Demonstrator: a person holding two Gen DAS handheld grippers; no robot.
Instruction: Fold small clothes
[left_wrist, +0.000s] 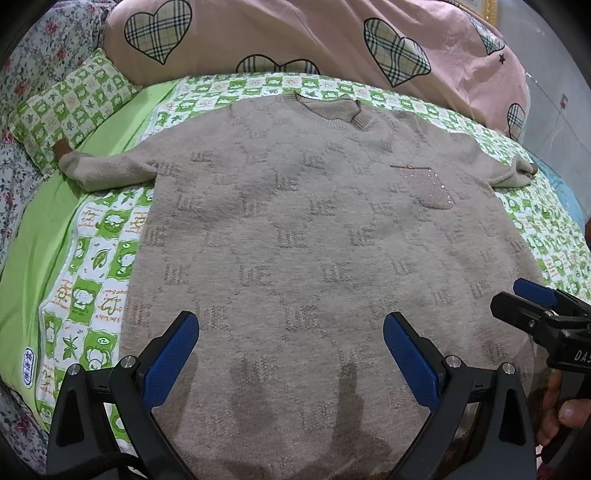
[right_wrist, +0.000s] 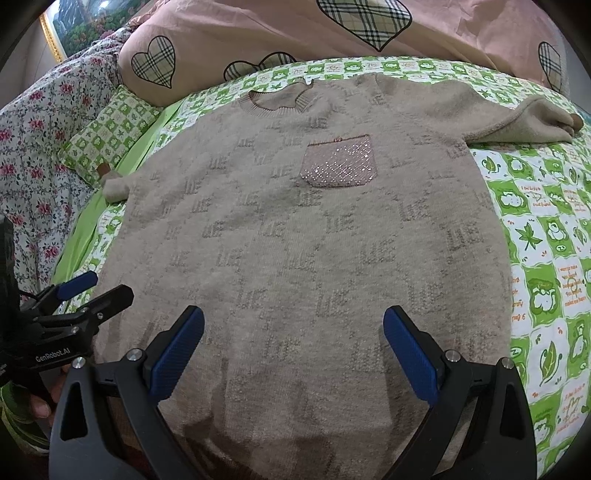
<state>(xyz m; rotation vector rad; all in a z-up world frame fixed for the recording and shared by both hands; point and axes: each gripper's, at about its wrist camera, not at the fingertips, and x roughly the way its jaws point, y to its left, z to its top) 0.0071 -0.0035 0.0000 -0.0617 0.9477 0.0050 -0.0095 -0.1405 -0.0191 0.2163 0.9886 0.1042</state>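
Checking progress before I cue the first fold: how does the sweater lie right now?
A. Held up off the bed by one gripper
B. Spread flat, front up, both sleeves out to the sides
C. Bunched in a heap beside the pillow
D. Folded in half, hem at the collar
B: the sweater lies flat with its sequined pocket facing up, sleeves out, and the left gripper and right gripper both open.

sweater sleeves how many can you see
2. Left sleeve lies out toward the small green pillow; right sleeve lies out on the green sheet. Neither is folded in.
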